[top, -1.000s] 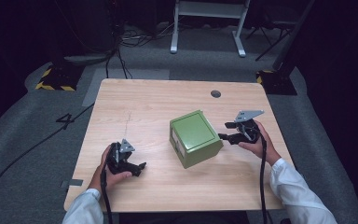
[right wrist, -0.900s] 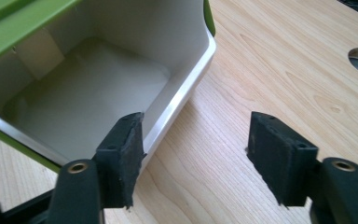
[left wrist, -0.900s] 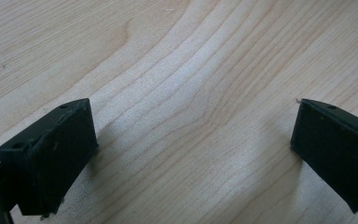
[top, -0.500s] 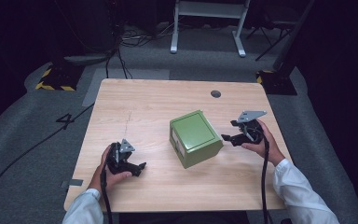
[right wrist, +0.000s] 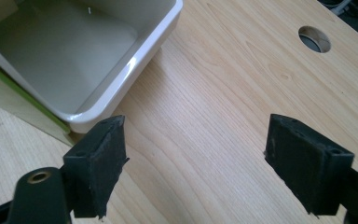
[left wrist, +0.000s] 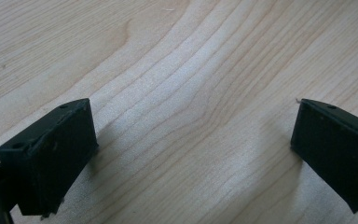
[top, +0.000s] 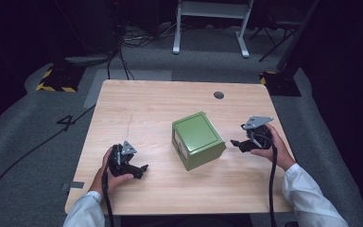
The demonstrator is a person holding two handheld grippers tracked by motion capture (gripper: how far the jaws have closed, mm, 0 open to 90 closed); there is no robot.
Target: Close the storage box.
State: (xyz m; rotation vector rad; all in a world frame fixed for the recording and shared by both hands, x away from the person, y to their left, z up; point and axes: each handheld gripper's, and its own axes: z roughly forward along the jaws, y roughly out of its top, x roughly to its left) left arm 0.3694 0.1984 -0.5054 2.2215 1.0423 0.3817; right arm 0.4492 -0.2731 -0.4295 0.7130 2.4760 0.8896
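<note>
A green box [top: 198, 139] lies on its side in the middle of the wooden table [top: 146, 109]. In the right gripper view its white inside [right wrist: 74, 51] faces the camera, rim close to the left jaw. My right gripper [top: 238, 139] [right wrist: 196, 154] is open just right of the box, with nothing between its jaws. My left gripper [top: 141, 169] [left wrist: 193, 140] is open too, low over bare wood near the front left, well apart from the box.
A round cable hole [top: 219, 95] [right wrist: 313, 38] sits in the table's far right part. Beyond the table are a grey floor, cables [top: 123, 52] and a white stand [top: 210, 19]. A yellow-black striped foot [top: 54, 80] stands at the far left.
My right gripper has drifted a little to the right and toward the person, away from the box. The left gripper and the box have not moved.
</note>
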